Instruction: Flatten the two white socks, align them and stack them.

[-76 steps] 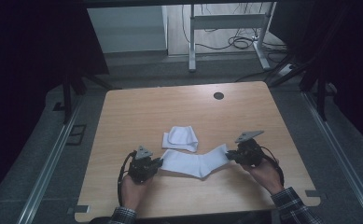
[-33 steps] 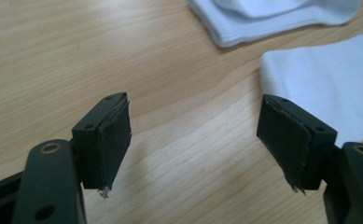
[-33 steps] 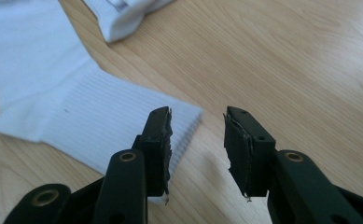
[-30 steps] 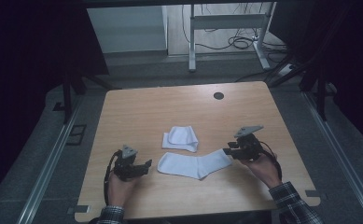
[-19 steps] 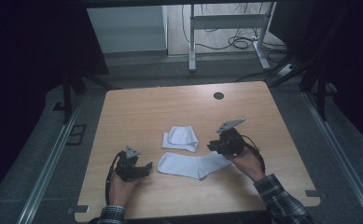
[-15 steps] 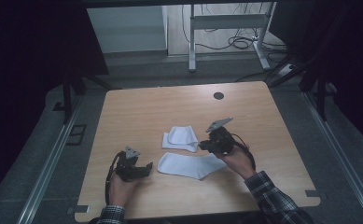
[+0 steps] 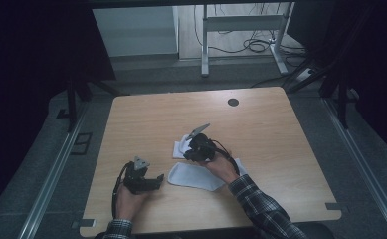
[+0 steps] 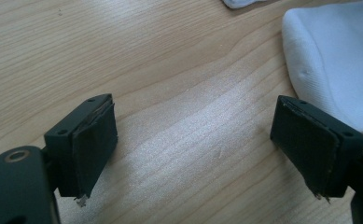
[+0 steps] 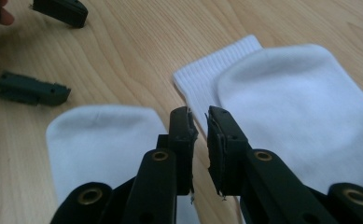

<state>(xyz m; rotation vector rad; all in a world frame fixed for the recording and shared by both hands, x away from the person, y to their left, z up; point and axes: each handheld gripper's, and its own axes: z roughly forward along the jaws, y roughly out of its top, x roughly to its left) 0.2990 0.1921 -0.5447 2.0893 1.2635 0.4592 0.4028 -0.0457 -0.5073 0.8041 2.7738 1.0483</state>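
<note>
High view. The wooden counter (image 7: 280, 144) carries two white socks. The flat sock (image 7: 193, 177) lies near the person's edge of the counter. The folded sock (image 7: 182, 147) lies just beyond the flat sock, toward the counter's far edge. The left hand-held gripper (image 7: 157, 181) rests just to the left of the flat sock's rounded end, jaws pointing at it, apart from the fabric. The right hand-held gripper (image 7: 190, 150) sits over the boundary between the two socks, above the flat sock and against the near edge of the folded sock. A plaid sleeve (image 7: 258, 206) leads from it to the counter's near edge. A round dark hole (image 7: 233, 102) sits in the counter well beyond the folded sock.

Left gripper view. The left hand-held gripper (image 8: 193, 149) stands wide open; its jaws have just been opening. Bare counter (image 8: 170, 70) lies between the jaws. The flat sock (image 8: 333, 60) lies beyond the right jaw, not touched.

Right gripper view. The right hand-held gripper (image 9: 201, 122) is nearly closed, with a narrow gap between the jaw tips and nothing gripped in it. The jaws have opened a little after closing. The flat sock (image 9: 100, 140) lies to the left of the jaws. The folded sock (image 9: 300, 107) lies to their right, its ribbed cuff (image 9: 212, 70) just beyond the jaw tips. The left hand-held gripper (image 9: 39, 51) appears beyond the flat sock.
</note>
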